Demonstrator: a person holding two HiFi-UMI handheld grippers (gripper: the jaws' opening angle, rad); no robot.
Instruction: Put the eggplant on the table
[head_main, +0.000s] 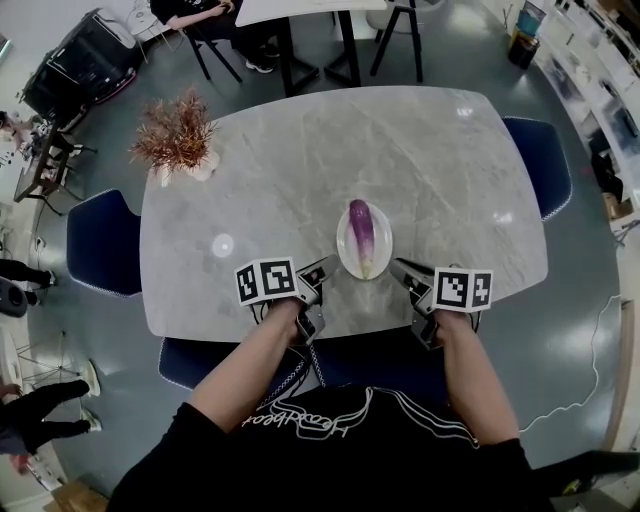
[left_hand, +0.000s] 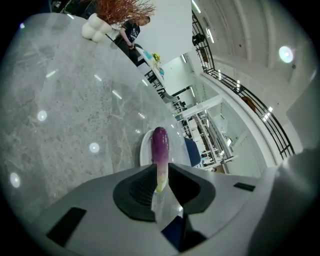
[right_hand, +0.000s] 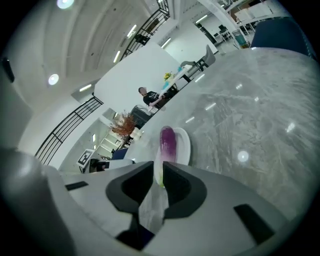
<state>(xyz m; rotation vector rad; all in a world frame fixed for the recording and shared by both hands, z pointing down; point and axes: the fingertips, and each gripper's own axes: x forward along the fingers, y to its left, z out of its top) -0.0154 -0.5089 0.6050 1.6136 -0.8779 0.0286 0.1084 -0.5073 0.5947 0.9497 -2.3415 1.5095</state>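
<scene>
Left gripper (head_main: 320, 270) and right gripper (head_main: 400, 270), jaws narrowly apart and empty, flank the plate (head_main: 384, 240) holding the eggplant (head_main: 360, 230).

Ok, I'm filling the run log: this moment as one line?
stage: before grasp | eggplant: lying on plate | left gripper: empty, jaws slightly apart, left of plate | right gripper: empty, jaws slightly apart, right of plate

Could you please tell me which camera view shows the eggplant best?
The head view: the whole eggplant shows from above, lying on the white plate. Both gripper views see it end-on and foreshortened, its pale near end partly behind the jaws.
</scene>
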